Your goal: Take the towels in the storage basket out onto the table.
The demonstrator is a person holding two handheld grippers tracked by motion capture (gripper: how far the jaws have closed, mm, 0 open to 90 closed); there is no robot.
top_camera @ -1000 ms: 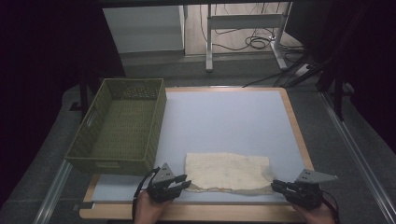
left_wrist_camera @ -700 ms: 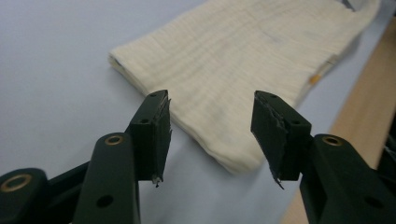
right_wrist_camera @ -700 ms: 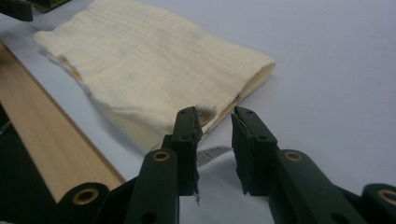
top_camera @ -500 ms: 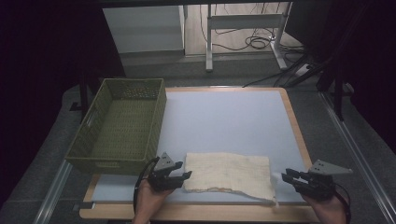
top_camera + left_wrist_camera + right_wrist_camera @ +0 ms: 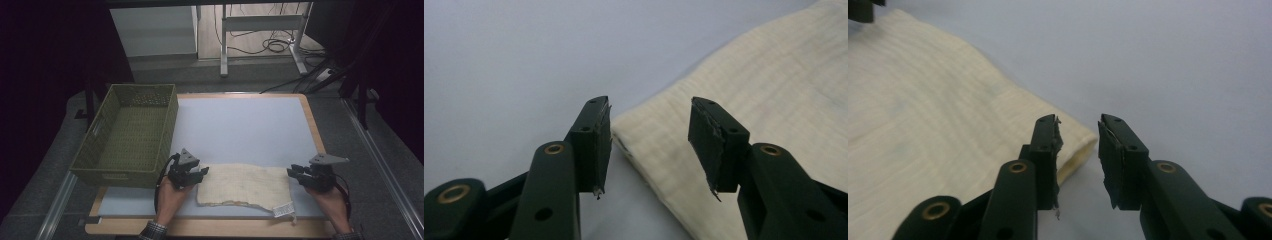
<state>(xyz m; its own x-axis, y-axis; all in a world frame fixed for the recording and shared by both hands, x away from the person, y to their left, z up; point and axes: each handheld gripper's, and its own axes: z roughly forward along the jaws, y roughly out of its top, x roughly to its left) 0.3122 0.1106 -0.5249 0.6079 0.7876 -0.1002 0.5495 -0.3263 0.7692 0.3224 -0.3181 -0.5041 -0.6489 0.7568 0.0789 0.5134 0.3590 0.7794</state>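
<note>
Right now, folded cream cloth (image 5: 245, 185) flat on the table (image 5: 250, 125), toward the near edge, just right of the green basket (image 5: 125, 177). Left hand-held gripper (image 5: 200, 173) at the cloth's left edge, right hand-held gripper (image 5: 292, 171) at its right edge, both low over the table.

Left jaws moderately apart and holding nothing, having just been closing a little. In the left gripper view, one pad (image 5: 596, 140) over bare table, the other above the cloth (image 5: 774, 90), the folded corner lying between them but unpinched. Right jaws narrower, also holding nothing, having just been opening; in the right gripper view, the cloth's corner (image 5: 1078, 145) just ahead of the left pad, with no fabric between the pads.

Likely trouble from here:
- Could pinch only the top layer at either edge, since the fold shows at least two layers; would let the cloth fall open on lifting.
- Could close on air at the right, given the corner not yet between the pads.
- Could bunch or skew the cloth by pushing in level rather than scooping under.
- Might drag the white label (image 5: 283, 210) at the near right corner over the table's edge if pulled nearer.
</note>
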